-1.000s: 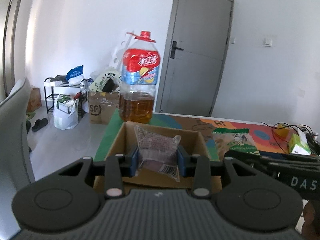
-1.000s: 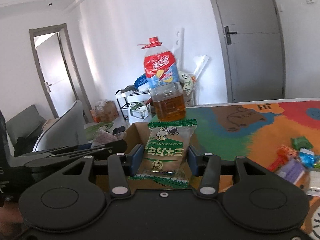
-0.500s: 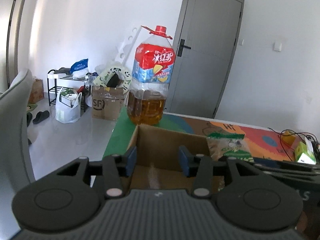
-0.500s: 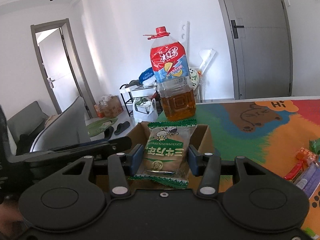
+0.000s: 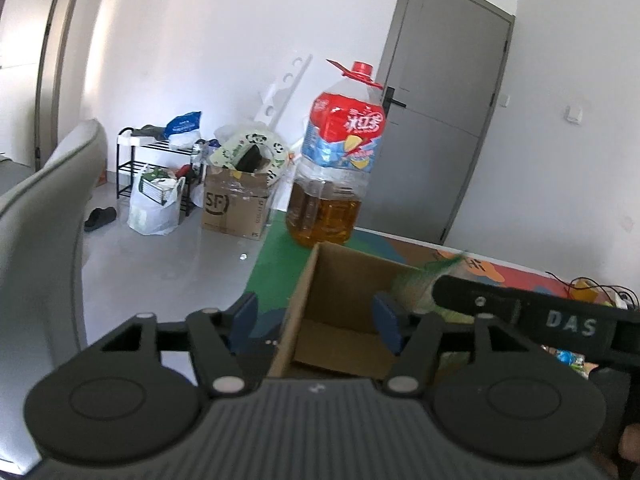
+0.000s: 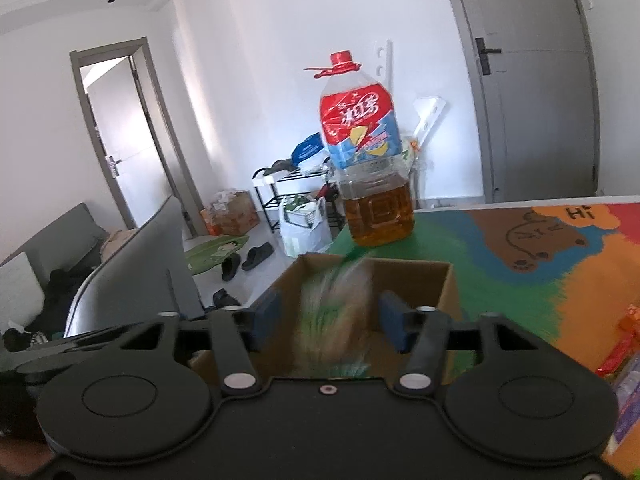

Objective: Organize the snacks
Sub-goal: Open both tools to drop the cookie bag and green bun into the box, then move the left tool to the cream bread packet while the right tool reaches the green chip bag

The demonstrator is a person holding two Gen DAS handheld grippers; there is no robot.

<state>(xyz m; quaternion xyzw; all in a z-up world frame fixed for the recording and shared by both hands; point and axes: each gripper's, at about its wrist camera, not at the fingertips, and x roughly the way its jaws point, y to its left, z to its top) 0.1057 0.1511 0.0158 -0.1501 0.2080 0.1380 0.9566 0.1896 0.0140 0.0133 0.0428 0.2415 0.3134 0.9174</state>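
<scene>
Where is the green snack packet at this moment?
In the right wrist view the green snack packet appears blurred between the open fingers of the right gripper, above the cardboard box, in front of the oil bottle.

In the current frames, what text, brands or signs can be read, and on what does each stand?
"SF": printed on the cardboard box on the floor.
"DAS": white letters on the right gripper's black body, seen from the left wrist view; further letters are cut off.
"Hi": on the colourful table mat.
Chinese characters on the big bottle's red label: large, but I cannot read them reliably.
Green snack packet: motion-blurred, unreadable.
</scene>
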